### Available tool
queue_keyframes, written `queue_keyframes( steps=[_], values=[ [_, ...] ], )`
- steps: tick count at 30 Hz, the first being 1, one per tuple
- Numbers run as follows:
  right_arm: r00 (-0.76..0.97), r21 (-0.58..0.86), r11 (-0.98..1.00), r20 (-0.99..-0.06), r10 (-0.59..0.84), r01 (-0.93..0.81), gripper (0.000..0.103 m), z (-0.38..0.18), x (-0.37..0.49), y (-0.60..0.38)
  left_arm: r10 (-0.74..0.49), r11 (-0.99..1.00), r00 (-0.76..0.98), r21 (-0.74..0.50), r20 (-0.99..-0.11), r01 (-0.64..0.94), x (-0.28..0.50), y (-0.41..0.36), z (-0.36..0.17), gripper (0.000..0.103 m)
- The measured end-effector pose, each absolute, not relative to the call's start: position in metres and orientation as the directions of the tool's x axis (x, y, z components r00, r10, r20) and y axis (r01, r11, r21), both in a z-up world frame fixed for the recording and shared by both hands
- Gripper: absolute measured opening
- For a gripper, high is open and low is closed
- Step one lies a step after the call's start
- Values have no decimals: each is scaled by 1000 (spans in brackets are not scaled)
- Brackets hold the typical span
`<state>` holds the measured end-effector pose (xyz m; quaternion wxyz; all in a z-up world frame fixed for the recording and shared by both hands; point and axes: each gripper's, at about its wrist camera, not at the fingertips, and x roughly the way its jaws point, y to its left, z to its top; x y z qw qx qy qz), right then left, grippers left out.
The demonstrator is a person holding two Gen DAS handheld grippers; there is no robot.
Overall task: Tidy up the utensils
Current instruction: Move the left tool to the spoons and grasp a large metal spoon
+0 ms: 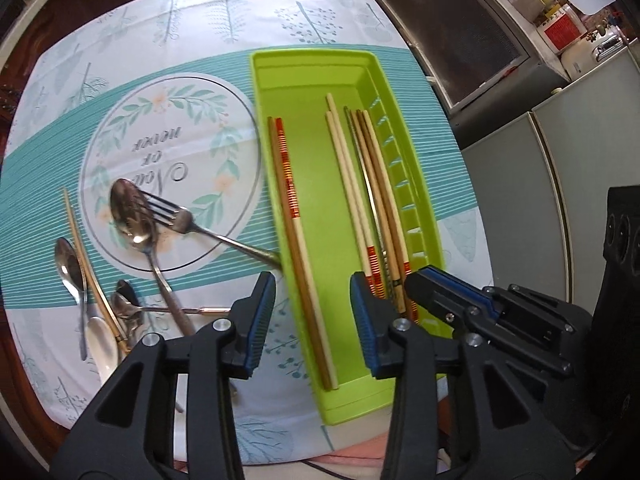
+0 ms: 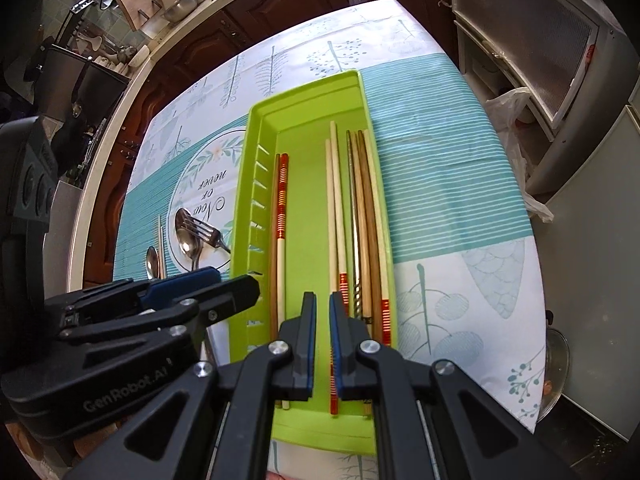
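Lime-green tray (image 1: 304,76); chopsticks (image 1: 289,184) cream and brown, orange-striped bands; tablecloth (image 1: 120,40) white, teal stripes, leaf prints.

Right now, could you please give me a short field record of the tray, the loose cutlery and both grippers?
tray: long lime-green plastic tray on the patterned tablecloth
in tray: pair of chopsticks by one wall, a bundle of chopsticks by the other
outside tray: metal spoons, metal fork, white spoon
left gripper: open, empty, over the tray
right gripper: nearly closed, nothing visibly gripped
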<state>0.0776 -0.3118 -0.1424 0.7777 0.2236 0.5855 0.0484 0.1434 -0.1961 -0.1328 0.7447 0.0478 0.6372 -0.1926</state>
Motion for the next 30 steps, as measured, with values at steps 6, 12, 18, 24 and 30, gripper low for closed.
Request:
queue_keyframes(
  steps=[6, 12, 18, 24, 30],
  values=[
    [301, 410, 899, -886, 354, 150, 7, -138, 77, -296, -194, 932, 149, -134, -970, 338, 137, -158, -119, 36],
    [291, 413, 906, -882, 371, 96, 7, -130, 79, -274, -176, 955, 181, -123, -968, 270, 136, -103, -111, 36],
    [274, 415, 909, -881, 386, 52, 7, -126, 84, -246, -187, 974, 196, -156, -963, 164, 134, -42, -108, 36],
    [240, 429, 903, -879, 413, 19, 7, -127, 96, -219, -173, 985, 191, -164, -966, 61, 135, 9, -121, 36],
    [203, 443, 897, -877, 435, -6, 7, -133, 108, -194, -232, 968, 144, -243, -962, -60, 145, 57, -148, 36]
  ],
)
